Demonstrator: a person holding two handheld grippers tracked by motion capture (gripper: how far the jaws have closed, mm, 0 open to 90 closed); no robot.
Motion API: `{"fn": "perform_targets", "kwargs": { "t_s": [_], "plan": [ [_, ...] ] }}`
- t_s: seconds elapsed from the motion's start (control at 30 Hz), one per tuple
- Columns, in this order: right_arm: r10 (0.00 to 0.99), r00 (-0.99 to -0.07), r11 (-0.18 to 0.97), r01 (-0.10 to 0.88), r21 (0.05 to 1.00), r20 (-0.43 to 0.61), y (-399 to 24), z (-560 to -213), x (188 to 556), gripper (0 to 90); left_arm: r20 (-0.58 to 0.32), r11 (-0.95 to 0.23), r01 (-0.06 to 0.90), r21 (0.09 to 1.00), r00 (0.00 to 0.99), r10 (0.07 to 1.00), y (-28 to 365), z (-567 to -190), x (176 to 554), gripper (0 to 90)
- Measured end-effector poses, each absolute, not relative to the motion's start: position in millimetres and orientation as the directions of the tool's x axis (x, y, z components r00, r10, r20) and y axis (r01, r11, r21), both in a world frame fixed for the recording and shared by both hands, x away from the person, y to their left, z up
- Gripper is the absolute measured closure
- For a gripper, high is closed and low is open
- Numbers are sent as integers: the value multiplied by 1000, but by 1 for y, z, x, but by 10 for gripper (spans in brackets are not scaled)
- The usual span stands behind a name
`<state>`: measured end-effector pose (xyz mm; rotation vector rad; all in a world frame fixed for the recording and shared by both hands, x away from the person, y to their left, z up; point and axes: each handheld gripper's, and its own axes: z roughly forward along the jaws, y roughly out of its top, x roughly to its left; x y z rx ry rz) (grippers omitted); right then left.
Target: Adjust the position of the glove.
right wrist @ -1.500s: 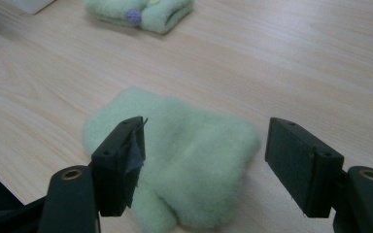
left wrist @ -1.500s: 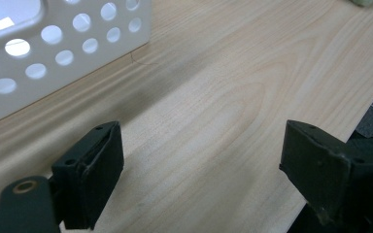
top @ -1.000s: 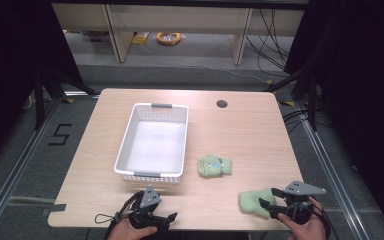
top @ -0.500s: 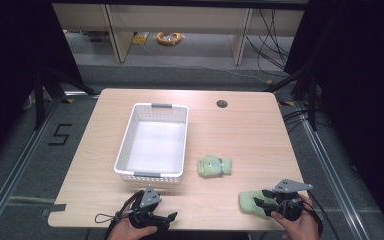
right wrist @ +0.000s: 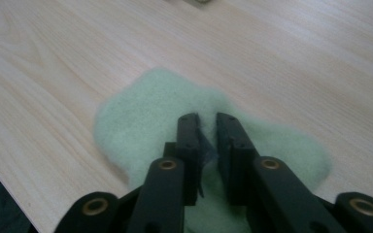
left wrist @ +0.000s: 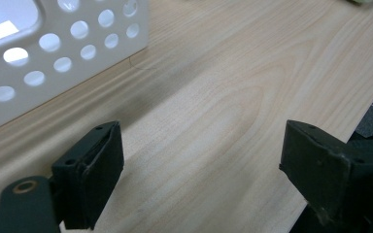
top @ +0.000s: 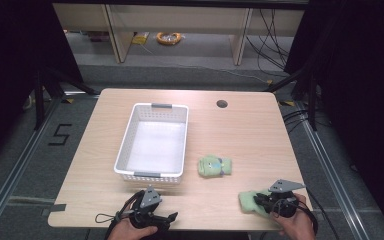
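Right gripper (right wrist: 207, 127) jaws just closing, pinching fold of green fleece cloth (right wrist: 141, 116) – soft, light, limp, will drape; take bunched middle. Left gripper (left wrist: 201, 160) wide, empty

Right hand-held gripper (right wrist: 208, 127): jaws cover the middle of the green cloth (right wrist: 145, 116), fold between them barely visible. Cloth's near part cut off by the frame bottom. White basket (left wrist: 53, 53) cropped at top-left in left gripper view. Second green cloth (top: 215, 166): pattern too small to read.
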<state>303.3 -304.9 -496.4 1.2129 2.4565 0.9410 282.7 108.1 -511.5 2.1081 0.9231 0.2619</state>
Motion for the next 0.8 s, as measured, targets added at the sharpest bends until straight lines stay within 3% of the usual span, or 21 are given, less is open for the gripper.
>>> {"fn": "perform_targets", "kwargs": {
  "t_s": [0.53, 0.8],
  "plan": [
    [740, -670, 427, 536, 729, 59, -298, -473, 295, 866, -113, -409, 533, 741, 699, 706, 109, -512, 284, 151],
    [659, -750, 458, 469, 755, 65, -253, -454, 291, 866, -109, -401, 521, 753, 700, 705, 111, -509, 284, 151]
  ]
}}
